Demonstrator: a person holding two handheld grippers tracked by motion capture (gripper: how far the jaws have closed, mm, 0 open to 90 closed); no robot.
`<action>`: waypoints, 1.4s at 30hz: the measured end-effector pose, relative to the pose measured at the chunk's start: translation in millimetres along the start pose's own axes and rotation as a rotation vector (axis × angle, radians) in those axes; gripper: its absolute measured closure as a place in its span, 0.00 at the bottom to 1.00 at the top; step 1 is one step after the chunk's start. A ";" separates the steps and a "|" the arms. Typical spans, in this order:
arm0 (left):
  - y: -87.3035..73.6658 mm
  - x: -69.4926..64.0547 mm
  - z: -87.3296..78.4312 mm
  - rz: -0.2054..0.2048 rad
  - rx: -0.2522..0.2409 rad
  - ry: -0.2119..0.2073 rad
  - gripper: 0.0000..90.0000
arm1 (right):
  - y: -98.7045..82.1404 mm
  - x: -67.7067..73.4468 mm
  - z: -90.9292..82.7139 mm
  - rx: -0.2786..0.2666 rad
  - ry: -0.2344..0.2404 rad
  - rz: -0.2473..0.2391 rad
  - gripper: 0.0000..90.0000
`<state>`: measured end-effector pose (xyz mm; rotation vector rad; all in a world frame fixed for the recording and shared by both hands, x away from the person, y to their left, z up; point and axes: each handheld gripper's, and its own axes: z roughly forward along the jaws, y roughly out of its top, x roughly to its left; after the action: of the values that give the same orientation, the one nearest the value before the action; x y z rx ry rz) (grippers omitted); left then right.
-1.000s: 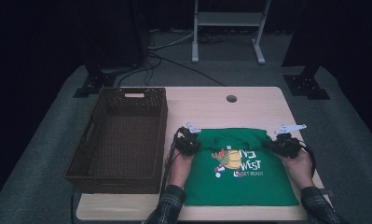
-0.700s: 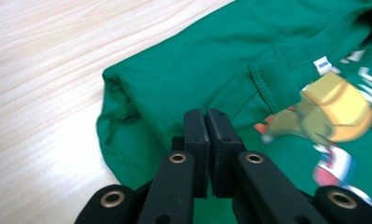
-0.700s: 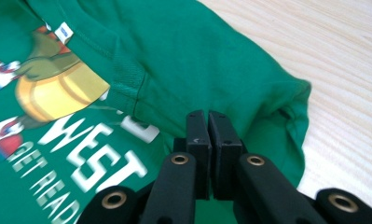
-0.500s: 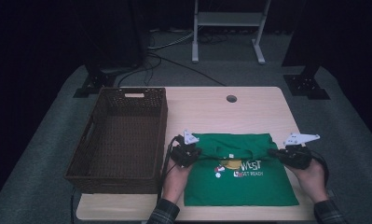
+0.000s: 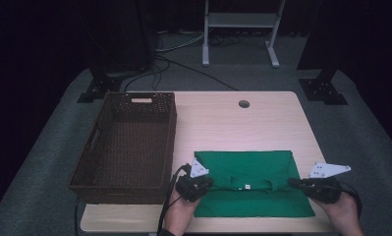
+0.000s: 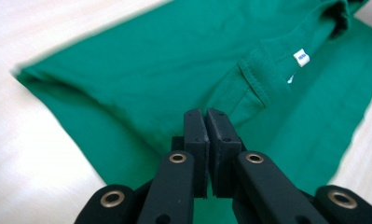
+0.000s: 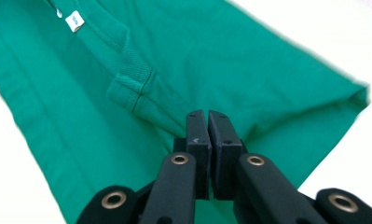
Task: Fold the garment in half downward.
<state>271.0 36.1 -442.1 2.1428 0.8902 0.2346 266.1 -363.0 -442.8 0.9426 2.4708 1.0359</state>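
The green cotton T-shirt [image 5: 252, 183] lies flat on the light wooden table [image 5: 233, 118], at its near edge, just right of the dark brown wicker basket [image 5: 127, 145].

Change since the earlier high views: the printed chest logo then faced up, and both grippers held the shirt's far edge. Both hands have since drawn toward the person, carrying that edge over the body of the garment. The logo is now covered, and the ribbed collar [image 6: 256, 77] with its white neck label [image 6: 301, 57] lies on top, near the front edge.

Gripper state: the left gripper [image 6: 206, 114] has its jaws pressed together, pinching a fold of fabric at the shoulder beside the collar. The right gripper [image 7: 207, 115] is likewise clamped on the opposite shoulder fold. In the high view, the left gripper sits at the shirt's left edge and the right gripper at its right edge.

Assessment: the first lengthwise fold appears complete, halving the garment. The next step probably calls for releasing both pinches and regripping for a second fold before transfer to the basket.
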 end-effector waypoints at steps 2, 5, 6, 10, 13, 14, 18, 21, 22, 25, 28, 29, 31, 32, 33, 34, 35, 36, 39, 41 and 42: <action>-6.7 0.1 4.8 -0.017 0.025 -0.019 0.98 | -4.9 0.9 3.0 0.017 0.019 0.012 0.99; -12.0 0.0 12.6 -0.016 0.068 -0.026 0.97 | -10.2 0.9 7.7 0.048 0.033 0.019 0.99; -13.4 -0.5 15.4 -0.011 0.085 -0.023 0.97 | -10.9 0.9 8.8 0.056 0.034 0.019 0.99; -14.0 -2.0 18.6 0.011 0.104 -0.016 0.96 | -13.2 0.1 14.8 0.090 0.043 0.012 0.99; -14.2 -0.5 16.4 0.001 0.086 -0.016 0.85 | -13.9 0.0 16.4 0.088 0.046 0.014 0.96; -13.8 0.4 14.9 -0.006 0.073 -0.020 0.81 | -14.0 -0.5 15.6 0.079 0.044 0.014 0.88; -9.3 2.2 6.9 -0.017 0.016 -0.014 0.60 | -14.3 -4.4 10.2 0.015 0.033 0.051 0.52; -6.8 3.3 3.8 -0.020 -0.010 -0.013 0.44 | -13.1 -7.5 8.6 -0.033 0.051 0.074 0.28; -6.1 4.1 3.3 -0.023 -0.020 -0.014 0.39 | -12.5 -7.5 8.4 -0.038 0.042 0.077 0.23; -4.5 4.4 4.0 -0.013 -0.035 -0.002 0.24 | -10.3 -6.4 8.1 -0.066 0.012 0.074 0.11; -1.9 3.7 6.7 0.008 -0.042 0.019 0.11 | -7.8 -5.2 8.6 -0.087 0.000 0.053 0.03; -0.5 3.4 8.1 0.012 -0.037 0.024 0.06 | -7.1 -5.0 8.4 -0.102 -0.006 0.044 0.00; 2.3 2.9 10.8 0.035 -0.040 0.031 0.01 | -5.1 -5.5 9.0 -0.132 -0.021 0.028 0.00; 3.9 2.4 12.3 0.044 -0.042 0.033 0.00 | -3.7 -6.3 10.1 -0.136 -0.020 0.024 0.00; 5.3 2.4 13.8 0.053 -0.047 0.031 0.00 | -2.2 -6.8 12.0 -0.136 -0.030 0.019 0.00; 6.8 2.4 15.5 0.059 -0.049 0.032 0.00 | -0.4 -7.7 14.5 -0.129 -0.035 0.013 0.00; 8.6 2.6 17.7 0.067 -0.047 0.031 0.00 | 1.2 -8.6 17.3 -0.122 -0.036 0.010 0.00; 10.2 2.9 19.9 0.074 -0.042 0.033 0.00 | 3.0 -9.5 20.2 -0.113 -0.033 0.011 0.00; 14.5 4.4 27.6 0.095 -0.031 0.036 0.00 | 8.4 -12.0 30.6 -0.089 -0.021 -0.002 0.00; 17.5 6.5 33.3 0.103 -0.022 0.039 0.00 | 11.5 -13.8 38.4 -0.074 -0.013 -0.009 0.00; 18.9 7.8 36.5 0.108 -0.014 0.037 0.00 | 13.0 -15.1 42.4 -0.067 -0.009 -0.011 0.00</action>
<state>302.3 10.9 -453.8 2.1821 0.7921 0.3356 304.2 -344.2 -462.6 0.9099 2.4149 1.1014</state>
